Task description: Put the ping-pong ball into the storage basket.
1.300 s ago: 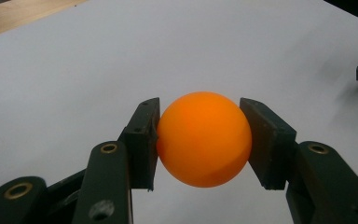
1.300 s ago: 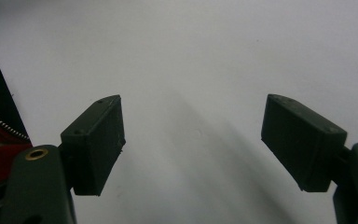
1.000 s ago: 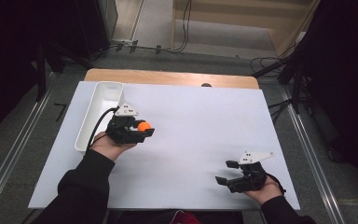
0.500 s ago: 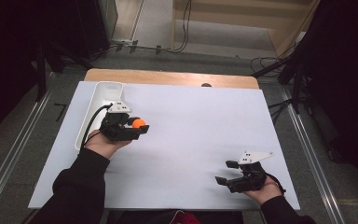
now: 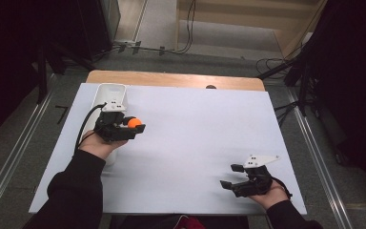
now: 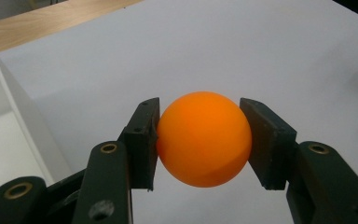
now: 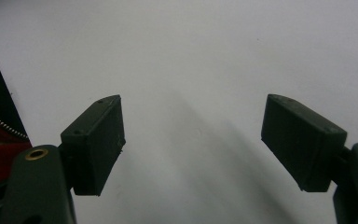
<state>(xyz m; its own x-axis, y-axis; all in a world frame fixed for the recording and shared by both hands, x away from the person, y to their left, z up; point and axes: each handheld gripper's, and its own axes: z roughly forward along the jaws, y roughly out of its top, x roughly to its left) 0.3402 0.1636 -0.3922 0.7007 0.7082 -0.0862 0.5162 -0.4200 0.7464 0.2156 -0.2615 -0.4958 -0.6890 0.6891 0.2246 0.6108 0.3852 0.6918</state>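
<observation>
A small round orange plastic ball (image 6: pixel 204 139) is clamped in the left gripper (image 5: pixel 132 125), left of centre in the high view, just beside a long white plastic tray (image 5: pixel 113 90). The tray's contents cannot be told. The right gripper (image 5: pixel 232 175), jaws apart, is held empty over the white bench (image 5: pixel 200 129) at lower right.

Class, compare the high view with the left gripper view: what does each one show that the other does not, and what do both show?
High view alone: the person's forearms, the right hand-held gripper with jaws apart near the table's front right, and the floor and cables beyond.

Left gripper view alone: both pads pressed against the orange ball's sides, seen close up.

Shared: the left hand-held gripper clamping that ball, the white tray beside it, the white table surface and its wooden far edge.
</observation>
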